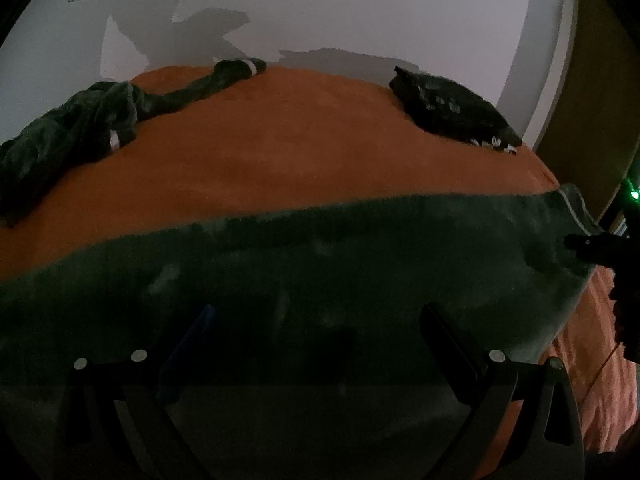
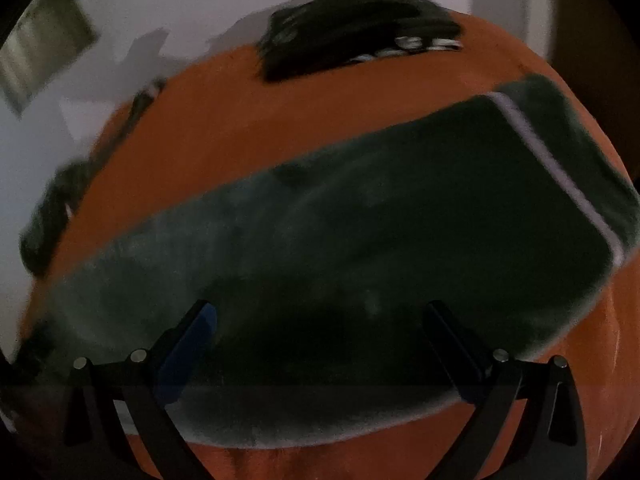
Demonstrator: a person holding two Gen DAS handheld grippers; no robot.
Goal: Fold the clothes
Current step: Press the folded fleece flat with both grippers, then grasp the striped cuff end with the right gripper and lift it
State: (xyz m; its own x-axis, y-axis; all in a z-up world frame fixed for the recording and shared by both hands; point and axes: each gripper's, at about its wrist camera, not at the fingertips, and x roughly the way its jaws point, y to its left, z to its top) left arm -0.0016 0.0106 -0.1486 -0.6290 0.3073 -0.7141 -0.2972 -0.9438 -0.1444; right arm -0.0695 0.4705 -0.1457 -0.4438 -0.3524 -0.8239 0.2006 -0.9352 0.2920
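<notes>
A dark green garment (image 1: pixel 320 264) lies spread flat across the near part of the orange bed (image 1: pixel 280 148). My left gripper (image 1: pixel 316 320) hovers over its near edge, open, nothing between the fingers. In the right wrist view the same green garment (image 2: pixel 340 248) stretches diagonally, with a white stripe (image 2: pixel 560 168) near its right end. My right gripper (image 2: pixel 320 316) is open above the cloth's near edge. The right gripper's dark body (image 1: pixel 600 248) shows at the right edge of the left wrist view, over the garment's right end.
A crumpled dark green garment (image 1: pixel 80 120) lies at the bed's far left. A folded black pile (image 1: pixel 452 108) sits at the far right, seen blurred as the black pile (image 2: pixel 352 36). A white wall (image 1: pixel 360 8) rises behind the bed.
</notes>
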